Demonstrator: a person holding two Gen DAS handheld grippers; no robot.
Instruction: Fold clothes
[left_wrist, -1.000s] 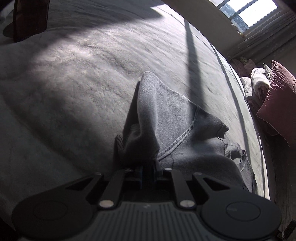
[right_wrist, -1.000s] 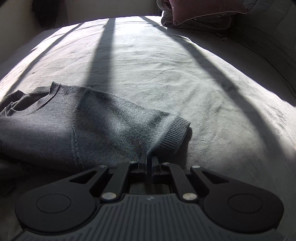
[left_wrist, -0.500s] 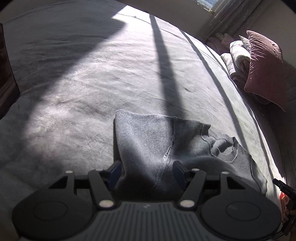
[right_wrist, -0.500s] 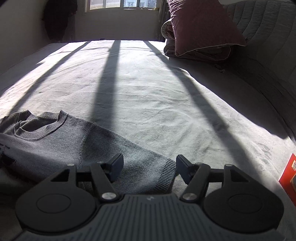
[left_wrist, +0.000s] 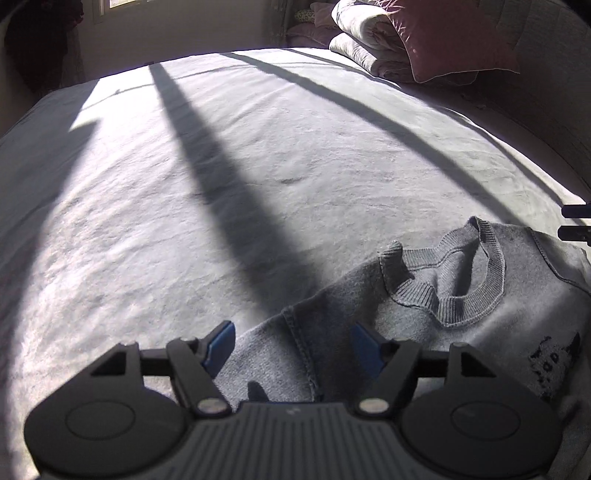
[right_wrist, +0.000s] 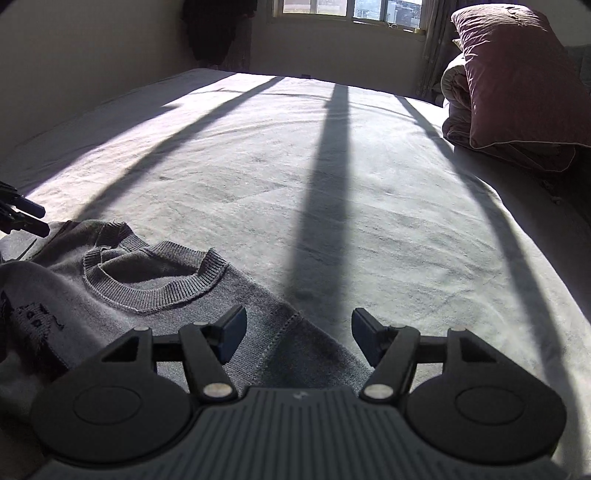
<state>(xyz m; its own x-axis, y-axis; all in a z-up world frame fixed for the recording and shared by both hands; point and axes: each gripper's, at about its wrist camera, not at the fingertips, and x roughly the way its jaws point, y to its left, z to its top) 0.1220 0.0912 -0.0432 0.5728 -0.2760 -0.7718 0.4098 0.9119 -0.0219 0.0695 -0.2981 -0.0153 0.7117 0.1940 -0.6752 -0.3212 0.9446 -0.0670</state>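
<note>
**Background: bed, bedding, window**

Grey bed sheet (right_wrist: 369, 192) crossed by long dark shadow bars. Maroon pillow (right_wrist: 517, 74) leans on a folded pale quilt (left_wrist: 369, 33) at far right. Window (right_wrist: 351, 11) behind; dark garment (right_wrist: 218, 26) hangs beside it.

- Your left gripper (left_wrist: 291, 345) is matte black, with blue pads on the insides of its fingertips (left_wrist: 221, 343).
- Its grey body is ribbed, with a round black disc at each side and two silver screws at the finger pivots.
- Your right gripper (right_wrist: 298, 338) has the same build: black arms, blue pads (right_wrist: 232, 334), ribbed grey body, silver screws.
</note>
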